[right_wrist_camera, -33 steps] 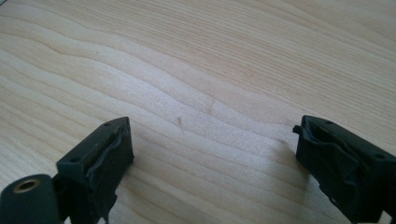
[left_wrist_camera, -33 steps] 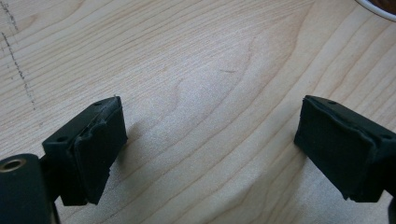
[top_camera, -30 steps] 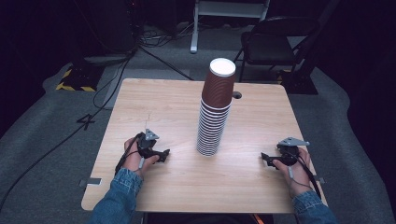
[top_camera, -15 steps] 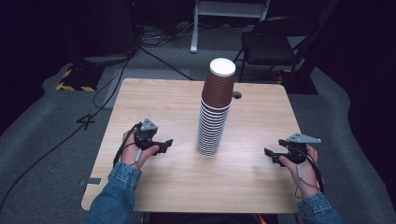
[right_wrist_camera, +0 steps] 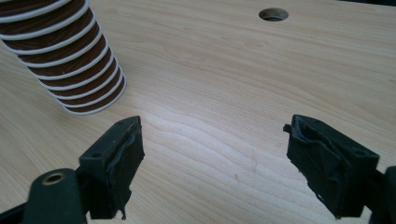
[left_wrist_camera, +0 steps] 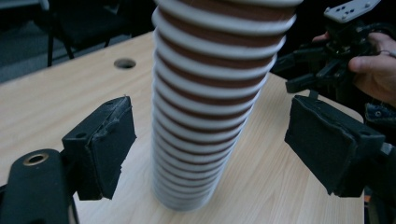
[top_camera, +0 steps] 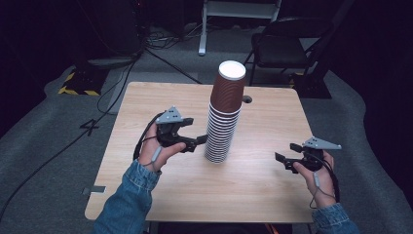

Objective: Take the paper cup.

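A tall stack of brown paper cups with white rims (top_camera: 223,122) stands upright near the middle of the wooden table (top_camera: 160,97). My left gripper (top_camera: 197,142) is held above the table just left of the stack, pointing at it. In the left gripper view the stack (left_wrist_camera: 205,116) lies between the spread jaws of my left gripper (left_wrist_camera: 210,112). Those jaws have just been closing a little, and the pads are clear of the cups. My right gripper (top_camera: 284,157) hovers to the stack's right, open and holding nothing. The right gripper view has the stack's base (right_wrist_camera: 79,79) up and left of my right gripper (right_wrist_camera: 212,128).
A round hole (top_camera: 247,99) sits in the tabletop behind the stack. Beyond the table stand a dark chair (top_camera: 287,44) and a white frame (top_camera: 238,9). Cables cross the floor at the left (top_camera: 117,83). Bare wood lies between the right gripper and the stack.
My left hand has risen off the table and moved right, up to the cup stack. My right hand has lifted slightly and stayed on the right side.
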